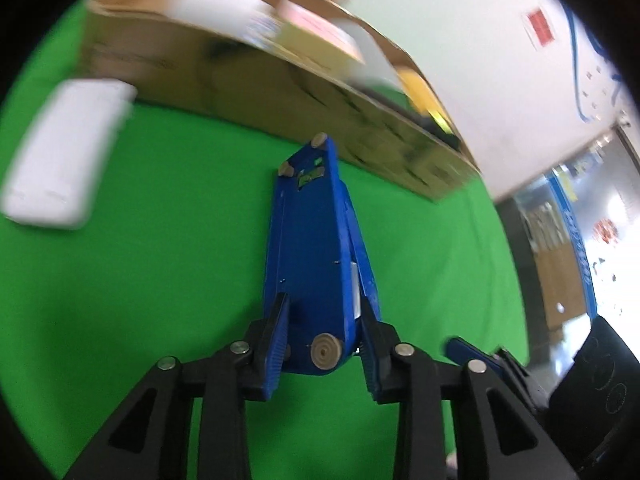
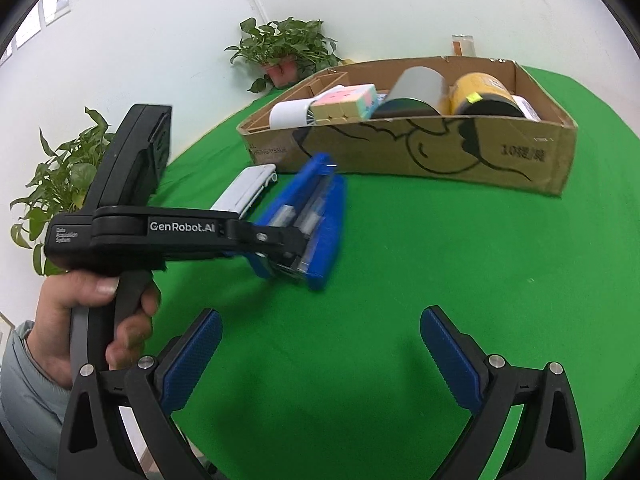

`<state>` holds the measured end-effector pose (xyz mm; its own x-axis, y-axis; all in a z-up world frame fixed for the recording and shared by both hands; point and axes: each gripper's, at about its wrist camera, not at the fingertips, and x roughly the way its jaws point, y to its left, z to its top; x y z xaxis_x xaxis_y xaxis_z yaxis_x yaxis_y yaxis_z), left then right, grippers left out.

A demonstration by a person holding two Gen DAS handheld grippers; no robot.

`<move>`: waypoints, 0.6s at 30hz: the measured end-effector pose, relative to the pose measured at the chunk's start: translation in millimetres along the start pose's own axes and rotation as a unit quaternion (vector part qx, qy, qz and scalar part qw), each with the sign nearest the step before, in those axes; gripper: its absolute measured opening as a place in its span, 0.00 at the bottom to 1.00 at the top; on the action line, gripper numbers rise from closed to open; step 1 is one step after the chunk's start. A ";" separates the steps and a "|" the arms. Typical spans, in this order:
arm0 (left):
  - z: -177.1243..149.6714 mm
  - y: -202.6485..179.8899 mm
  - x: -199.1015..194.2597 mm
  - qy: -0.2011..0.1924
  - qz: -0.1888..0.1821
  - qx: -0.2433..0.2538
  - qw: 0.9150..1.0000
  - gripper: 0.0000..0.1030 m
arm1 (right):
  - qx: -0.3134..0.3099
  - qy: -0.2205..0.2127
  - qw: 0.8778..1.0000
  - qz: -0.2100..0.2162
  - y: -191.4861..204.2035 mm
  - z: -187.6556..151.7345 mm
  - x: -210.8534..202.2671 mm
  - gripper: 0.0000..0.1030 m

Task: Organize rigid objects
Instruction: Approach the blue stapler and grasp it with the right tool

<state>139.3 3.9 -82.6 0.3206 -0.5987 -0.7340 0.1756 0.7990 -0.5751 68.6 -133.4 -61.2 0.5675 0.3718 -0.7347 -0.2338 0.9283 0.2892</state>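
My left gripper point(image 1: 320, 340) has its ribbed blue pads point(image 1: 276, 344) against both flanks of the big blue plastic stapler point(image 1: 316, 248), clamped near its rear hinge end. The stapler lies on the green cloth-covered table point(image 1: 160, 280), its nose pointing at the printed brown cardboard box point(image 1: 248, 76) and stopping just short of the wall.

I judge the main risk is leverage: gripping so far back, the long front could sag or twist out as I lift, and it could clip the box wall on the way over.

My right gripper point(image 2: 320, 356) hangs wide open over bare cloth, holding nothing.

The right view shows what the left blurs (the box's load): a white cylinder point(image 2: 290, 114), a pastel puzzle cube point(image 2: 346, 104), a grey roll point(image 2: 416, 90) and a yellow can point(image 2: 482, 88). Only the left view shows the pad contact, while a flat white plastic case point(image 1: 64, 152) beside the stapler shows in both.
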 end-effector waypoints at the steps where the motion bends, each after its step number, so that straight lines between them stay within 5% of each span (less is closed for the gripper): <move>1: -2.4 -10.1 9.1 0.009 -0.019 0.005 1.000 0.39 | 0.003 -0.001 1.000 0.001 -4.4 -5.0 -5.2 0.97; 6: -3.9 -36.8 39.5 0.059 -0.098 -0.001 0.993 0.43 | 0.020 0.012 1.000 -0.014 -28.6 -23.5 -18.5 0.97; 11: 5.0 -46.1 39.2 0.043 -0.104 0.016 0.994 0.50 | 0.069 -0.002 0.997 -0.018 -44.2 -28.1 -22.0 0.97; 18: -0.4 -57.1 58.3 0.060 -0.114 0.022 0.991 0.53 | 0.104 -0.011 0.992 -0.069 -43.8 -20.0 -7.7 0.80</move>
<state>147.6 -76.7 -92.7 0.1551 -0.7645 -0.6257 0.2713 0.6420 -0.7171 58.7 -177.1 -80.5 0.5996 0.2386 -0.7639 0.0148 0.9510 0.3087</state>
